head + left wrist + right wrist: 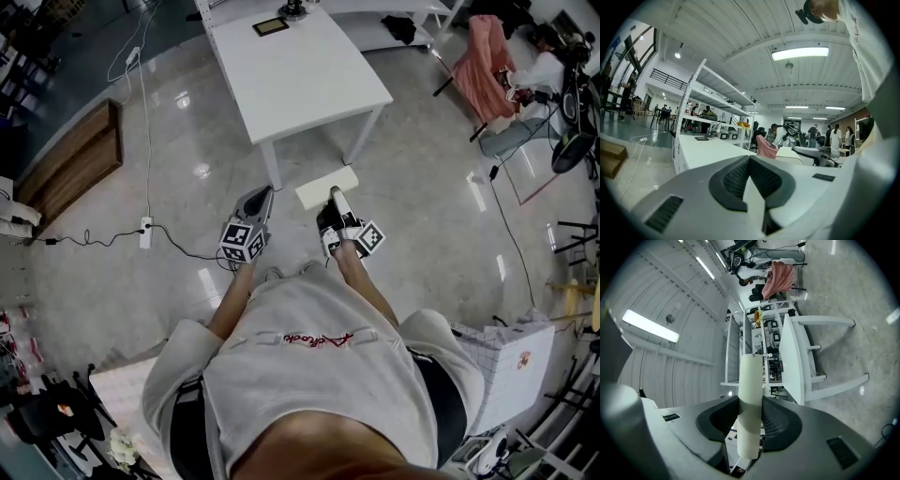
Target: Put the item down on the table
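A flat cream slab (327, 187) sticks out ahead of my right gripper (338, 208), which is shut on its near edge. In the right gripper view the slab (751, 385) runs upright between the two dark pads, and both press on it. The white table (300, 66) stands on the floor ahead, and its near corner is a short way beyond the slab. The right gripper view shows the table (794, 357) turned on its side. To the left, my left gripper (259, 202) is held level, and its jaws (749, 161) meet with nothing between them.
A dark flat device (270, 26) lies at the table's far end. On the floor at the left are a power strip with cables (145, 232) and a wooden bench (75, 164). A pink cloth (485, 56) hangs on a chair at the right. A white bin (511, 366) stands beside me.
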Motion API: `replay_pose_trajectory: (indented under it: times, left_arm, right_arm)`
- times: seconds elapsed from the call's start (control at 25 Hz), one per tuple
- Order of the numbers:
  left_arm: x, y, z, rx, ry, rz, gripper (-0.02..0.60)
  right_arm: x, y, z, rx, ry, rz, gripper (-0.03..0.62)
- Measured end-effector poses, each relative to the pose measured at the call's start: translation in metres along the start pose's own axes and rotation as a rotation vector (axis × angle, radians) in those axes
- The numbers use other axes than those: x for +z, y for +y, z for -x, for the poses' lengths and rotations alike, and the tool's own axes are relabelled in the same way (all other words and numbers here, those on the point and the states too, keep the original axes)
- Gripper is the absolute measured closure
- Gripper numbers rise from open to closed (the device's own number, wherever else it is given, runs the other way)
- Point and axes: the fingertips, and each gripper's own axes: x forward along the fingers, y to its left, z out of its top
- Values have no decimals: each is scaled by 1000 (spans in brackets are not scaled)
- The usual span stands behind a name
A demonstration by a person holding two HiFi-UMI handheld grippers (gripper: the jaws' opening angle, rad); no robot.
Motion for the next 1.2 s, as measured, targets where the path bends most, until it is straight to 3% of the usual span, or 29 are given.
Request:
replay_pose_trajectory:
  times: [0.68,1.2]
  left_arm:
    - [-21,-27,-37,10,26,29,574]
    - [-14,29,-94,5,15,43,574]
  right_arm:
    - [40,-10,1,-25,54,2,439]
    - [55,-43,-66,-33,57,-3,439]
